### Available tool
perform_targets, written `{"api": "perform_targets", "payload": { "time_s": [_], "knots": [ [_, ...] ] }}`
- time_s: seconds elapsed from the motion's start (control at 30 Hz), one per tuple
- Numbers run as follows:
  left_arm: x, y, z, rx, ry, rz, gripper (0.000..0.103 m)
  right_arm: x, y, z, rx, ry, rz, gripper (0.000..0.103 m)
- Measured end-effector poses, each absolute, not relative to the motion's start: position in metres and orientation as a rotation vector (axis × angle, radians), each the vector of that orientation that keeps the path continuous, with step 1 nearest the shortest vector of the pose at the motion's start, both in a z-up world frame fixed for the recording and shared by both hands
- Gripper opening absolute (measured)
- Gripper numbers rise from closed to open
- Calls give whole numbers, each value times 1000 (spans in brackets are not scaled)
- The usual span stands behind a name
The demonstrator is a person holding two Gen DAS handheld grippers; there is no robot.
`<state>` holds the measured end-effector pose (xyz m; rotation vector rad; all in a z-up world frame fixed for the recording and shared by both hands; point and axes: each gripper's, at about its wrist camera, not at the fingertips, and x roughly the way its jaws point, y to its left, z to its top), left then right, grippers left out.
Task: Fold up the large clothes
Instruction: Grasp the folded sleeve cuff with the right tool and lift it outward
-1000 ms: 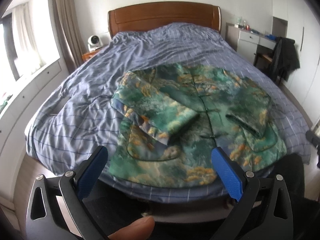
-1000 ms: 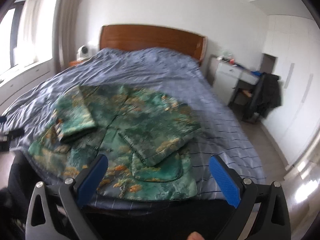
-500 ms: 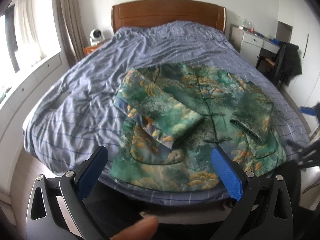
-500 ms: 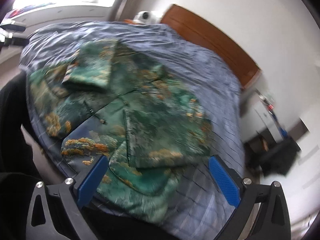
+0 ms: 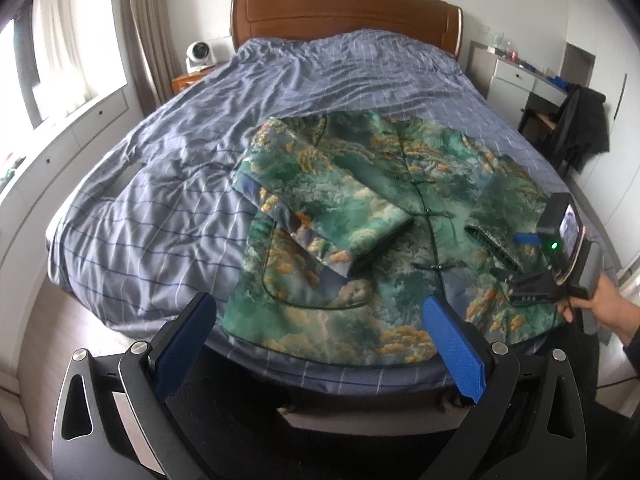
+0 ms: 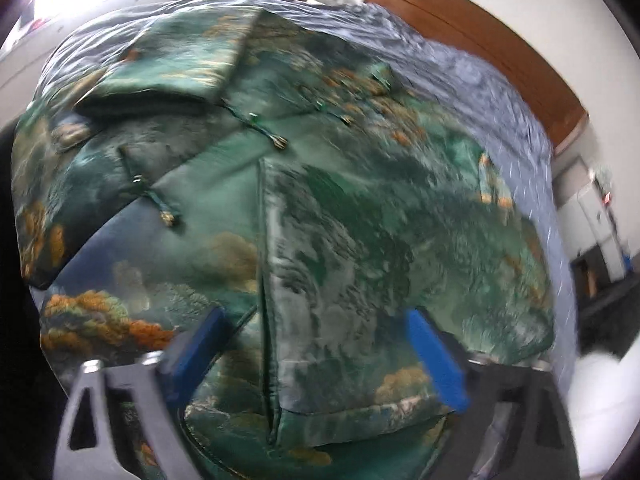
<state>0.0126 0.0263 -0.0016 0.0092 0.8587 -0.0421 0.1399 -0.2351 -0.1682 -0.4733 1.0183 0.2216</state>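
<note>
1. the green patterned jacket (image 5: 384,216) lies flat on the near part of the bed (image 5: 168,208), with both sleeves folded in over its front.
2. the right tongs (image 6: 316,344) are low over the cuff end of one folded sleeve (image 6: 360,280), near the hem. their jaws have just been closing, but the blue pads (image 6: 434,356) stand apart on either side of the sleeve edge and do not press it yet.
3. the left tongs (image 5: 320,344) hover released before the foot of the bed, with nothing between them.
4. a hand (image 5: 608,312) holds the right tool at the jacket's corner.
5. behind are a wooden headboard (image 5: 344,12) and a white fan (image 5: 198,54).
</note>
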Motion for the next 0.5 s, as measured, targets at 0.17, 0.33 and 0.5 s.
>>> {"api": "perform_targets", "payload": {
  "time_s": [0.17,0.33,0.5],
  "knots": [
    [19,21,-2,14,869,-56,103,130,-261,-140,-315,1000,196,12],
    [22,16,-3,30,868,-67,103,122,-317,-81,-158,869,44,10],
    [25,15,-3,28,872,-68,103,108,-400,-15,16,721,-137,9]
  ]
}}
